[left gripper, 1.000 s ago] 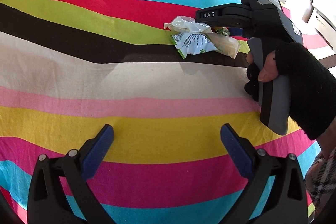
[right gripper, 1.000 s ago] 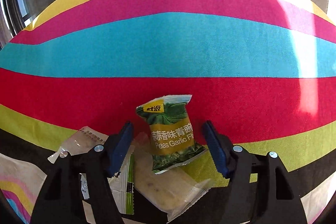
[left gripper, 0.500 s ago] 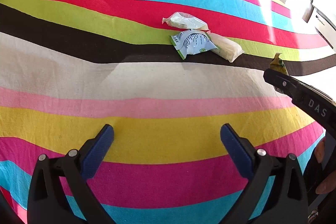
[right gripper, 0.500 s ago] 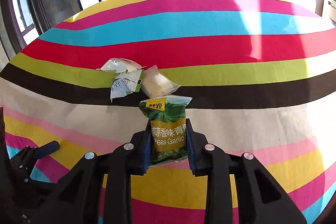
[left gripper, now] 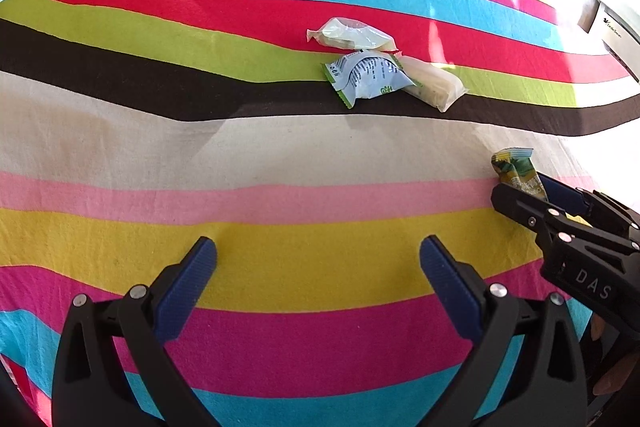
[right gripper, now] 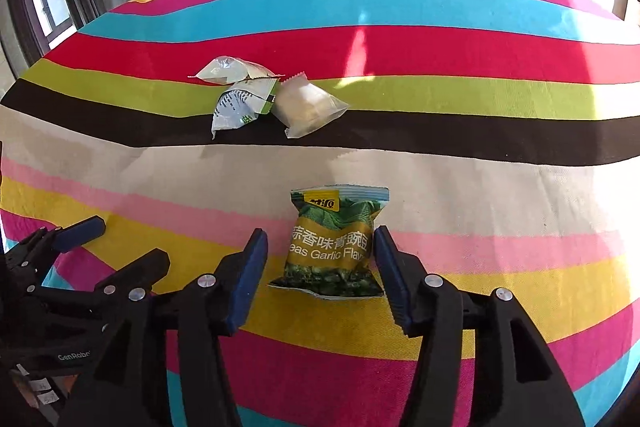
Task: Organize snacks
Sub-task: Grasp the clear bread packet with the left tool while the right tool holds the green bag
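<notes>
A green garlic-pea packet (right gripper: 334, 243) lies on the striped tablecloth (right gripper: 460, 187) between my right gripper's open fingers; the right finger touches its edge, the left stands apart. My right gripper (right gripper: 320, 247) is open. The packet also shows in the left wrist view (left gripper: 516, 171), at the right gripper's tip (left gripper: 520, 193). My left gripper (left gripper: 318, 259) is open and empty over the yellow stripe. A pile of three packets lies on the black and green stripes: a clear one (left gripper: 350, 35), a white-green one (left gripper: 370, 77), a pale one (left gripper: 434, 89).
The pile also shows in the right wrist view (right gripper: 268, 99), beyond the pea packet. My left gripper (right gripper: 92, 247) shows at the lower left there. Windows and a wall stand past the table's far edge.
My right gripper carried the pea packet from the pile toward the near side, set it down on the cloth and opened. The left gripper has not moved.
</notes>
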A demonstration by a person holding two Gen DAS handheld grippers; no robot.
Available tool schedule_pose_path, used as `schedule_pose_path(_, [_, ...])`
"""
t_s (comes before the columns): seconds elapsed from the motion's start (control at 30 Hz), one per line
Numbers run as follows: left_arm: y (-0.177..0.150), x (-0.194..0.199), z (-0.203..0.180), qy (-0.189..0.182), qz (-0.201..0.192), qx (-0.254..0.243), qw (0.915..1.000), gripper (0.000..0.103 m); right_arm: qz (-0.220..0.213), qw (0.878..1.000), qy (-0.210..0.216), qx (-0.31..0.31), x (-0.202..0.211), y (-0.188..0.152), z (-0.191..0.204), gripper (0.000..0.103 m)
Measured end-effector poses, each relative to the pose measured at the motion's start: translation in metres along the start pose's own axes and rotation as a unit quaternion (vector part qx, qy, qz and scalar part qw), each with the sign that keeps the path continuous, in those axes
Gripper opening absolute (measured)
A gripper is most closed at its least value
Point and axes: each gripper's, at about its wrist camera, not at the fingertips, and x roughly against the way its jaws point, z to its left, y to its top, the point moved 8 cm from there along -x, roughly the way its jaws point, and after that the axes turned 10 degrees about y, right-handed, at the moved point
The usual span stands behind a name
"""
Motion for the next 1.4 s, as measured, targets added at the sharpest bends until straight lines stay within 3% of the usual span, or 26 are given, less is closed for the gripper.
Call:
schedule_pose_path(0.13, [0.001,-0.001,0.0,0.002,0.001,-0.002,1.0,0.101,0.004,1.0,-0.01,0.008,-0.002,0.001,0.003,0.053])
schedule_pose_path(0.27, [0.001,-0.003,0.0,0.008,0.002,-0.009,0.9999,0.101,0.003,0.999,-0.048,0.016,-0.002,0.001,0.002,0.036])
schedule_pose_path(0.6, [0.002,-0.006,-0.003,0.017,0.007,-0.024,0.9995,0.102,0.003,0.999,-0.047,0.006,-0.003,0.001,-0.003,0.036])
schedule_pose_path(0.7, [0.003,-0.007,-0.005,0.004,0.022,-0.045,0.9987,0.102,0.004,0.999,-0.05,0.008,-0.003,0.002,-0.003,0.036])
schedule_pose_path(0.8, [0.027,-0.015,-0.003,-0.059,0.042,-0.013,0.9973,0.102,0.005,0.999,-0.053,0.011,-0.004,0.002,-0.001,0.036])
schedule_pose_path(0.87, [0.055,-0.02,0.0,-0.075,0.043,0.016,0.9962,0.102,0.005,0.999,-0.052,0.009,-0.004,0.002,-0.001,0.036])
schedule_pose_path(1.0, [0.12,-0.032,-0.008,-0.042,0.002,0.0,0.9991,0.102,0.005,0.999,-0.05,0.007,-0.005,0.003,0.001,0.037])
schedule_pose_path(1.13, [0.156,-0.063,-0.031,-0.014,0.026,-0.04,0.9987,0.102,0.005,0.999,-0.049,0.006,-0.006,0.003,0.002,0.037])
schedule_pose_path(1.37, [0.169,-0.103,-0.032,-0.023,0.077,-0.007,0.9967,0.101,0.004,0.999,-0.048,0.005,-0.007,0.002,0.002,0.037])
schedule_pose_path(1.4, [0.169,-0.105,-0.032,-0.019,0.072,-0.012,0.9971,0.093,0.004,0.999,-0.048,0.005,-0.007,0.002,0.002,0.037])
